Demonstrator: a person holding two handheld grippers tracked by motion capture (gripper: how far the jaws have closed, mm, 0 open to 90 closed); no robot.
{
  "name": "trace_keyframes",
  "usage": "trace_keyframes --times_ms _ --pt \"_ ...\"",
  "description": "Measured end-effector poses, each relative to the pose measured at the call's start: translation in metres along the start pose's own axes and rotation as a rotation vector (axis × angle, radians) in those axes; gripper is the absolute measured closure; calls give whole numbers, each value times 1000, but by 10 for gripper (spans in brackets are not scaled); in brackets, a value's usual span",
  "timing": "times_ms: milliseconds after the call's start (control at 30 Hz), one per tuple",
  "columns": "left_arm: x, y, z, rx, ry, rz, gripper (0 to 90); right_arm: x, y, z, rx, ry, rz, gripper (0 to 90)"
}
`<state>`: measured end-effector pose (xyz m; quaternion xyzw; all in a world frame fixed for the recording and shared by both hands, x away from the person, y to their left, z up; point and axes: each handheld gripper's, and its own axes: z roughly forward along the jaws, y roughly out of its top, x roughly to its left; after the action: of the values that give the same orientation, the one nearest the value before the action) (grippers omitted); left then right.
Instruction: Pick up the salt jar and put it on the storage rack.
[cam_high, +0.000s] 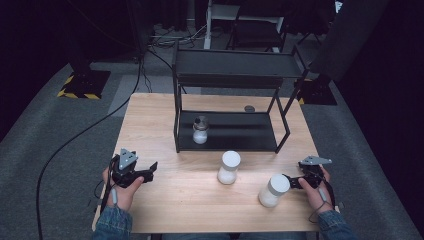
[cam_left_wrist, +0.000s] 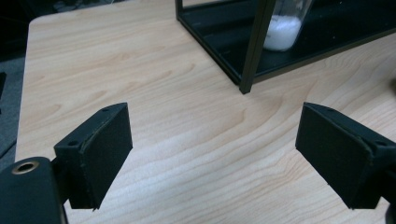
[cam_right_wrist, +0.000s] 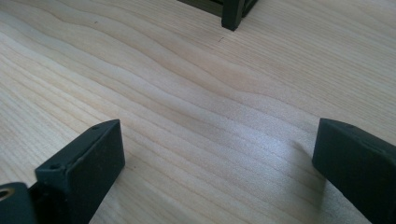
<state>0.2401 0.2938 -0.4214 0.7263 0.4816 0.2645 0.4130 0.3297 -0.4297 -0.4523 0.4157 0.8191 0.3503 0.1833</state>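
A black two-shelf rack (cam_high: 230, 75) stands at the back of the wooden table (cam_high: 150, 115). On its lower shelf sits a clear jar (cam_high: 200, 130) partly filled with white powder; the same jar (cam_left_wrist: 282, 30) appears behind the rack's corner post (cam_left_wrist: 254, 46). Two white-capped jars stand in front of the rack, one in the middle (cam_high: 229, 167) and one to the right (cam_high: 274, 190). My left gripper (cam_high: 151, 171) (cam_left_wrist: 215, 158) is open over bare wood at the front left. My right gripper (cam_high: 291, 181) (cam_right_wrist: 219, 172) is open too, its tips just right of the right-hand jar, with nothing between them.
A small dark round disc (cam_high: 249, 108) lies on the table behind the rack's lower shelf. A rack foot (cam_right_wrist: 232, 14) shows ahead of the right gripper. Grey carpet (cam_high: 60, 140) surrounds the table, and cables run across the floor at the left.
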Motion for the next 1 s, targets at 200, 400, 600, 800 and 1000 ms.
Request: trace_keyframes --times_ms 200,400,600,800,1000 --pt "2 -8 1 31 9 -11 108 0 0 0 0 0 0 23" --pt "3 -17 4 64 18 -17 108 0 0 0 0 0 0 23" --pt "3 -24 7 85 24 -27 108 0 0 0 0 0 0 23" --pt "4 -29 6 105 30 -26 108 0 0 0 0 0 -1 22" --pt "4 -34 8 125 40 -23 108 0 0 0 0 1 -1 23"
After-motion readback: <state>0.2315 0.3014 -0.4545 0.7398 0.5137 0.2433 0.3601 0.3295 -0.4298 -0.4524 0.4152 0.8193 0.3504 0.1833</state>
